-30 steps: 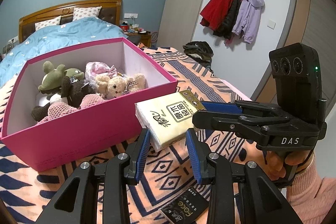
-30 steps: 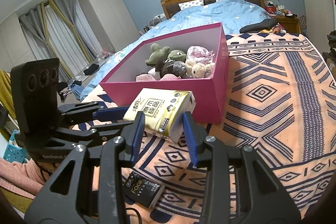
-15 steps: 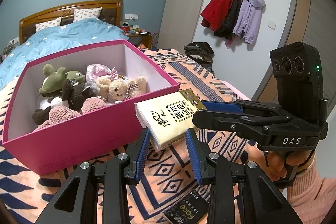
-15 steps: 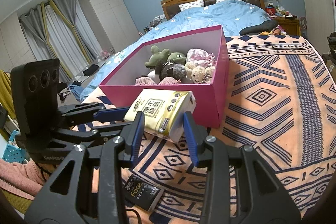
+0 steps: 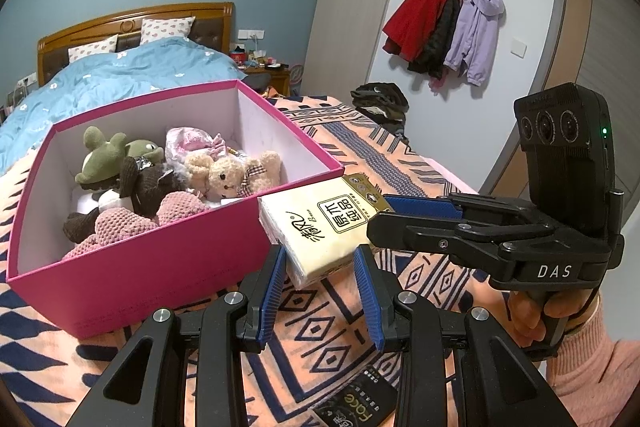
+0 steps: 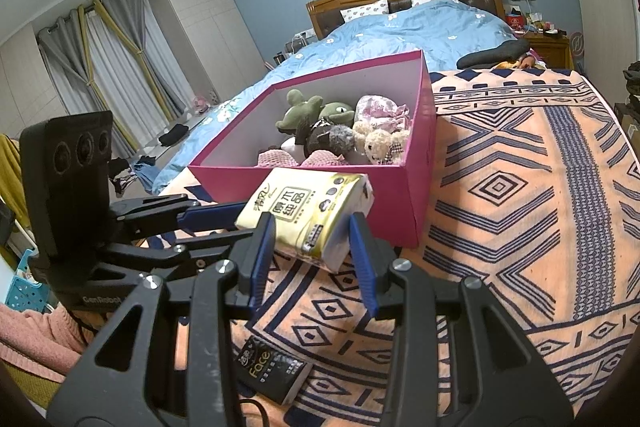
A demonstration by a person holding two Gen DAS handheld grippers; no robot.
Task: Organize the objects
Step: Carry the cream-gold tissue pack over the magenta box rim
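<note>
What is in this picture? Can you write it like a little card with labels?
Held thing: yellow tissue pack, up off the blanket
Holders: left tongs and right tongs, both shut on it
Box: pink box, open, soft toys inside
Below: black Face packet on patterned blanket

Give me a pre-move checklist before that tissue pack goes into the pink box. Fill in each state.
1. Tissue pack held by both grippers, left gripper and right gripper: ok.
2. Pack raised off the patterned blanket: ok.
3. Pack clears the pink box rim: not ok, it sits level with the near wall.
4. Free space in box beside the plush toys: ok.
5. Black Face packet out of the path: ok.
</note>
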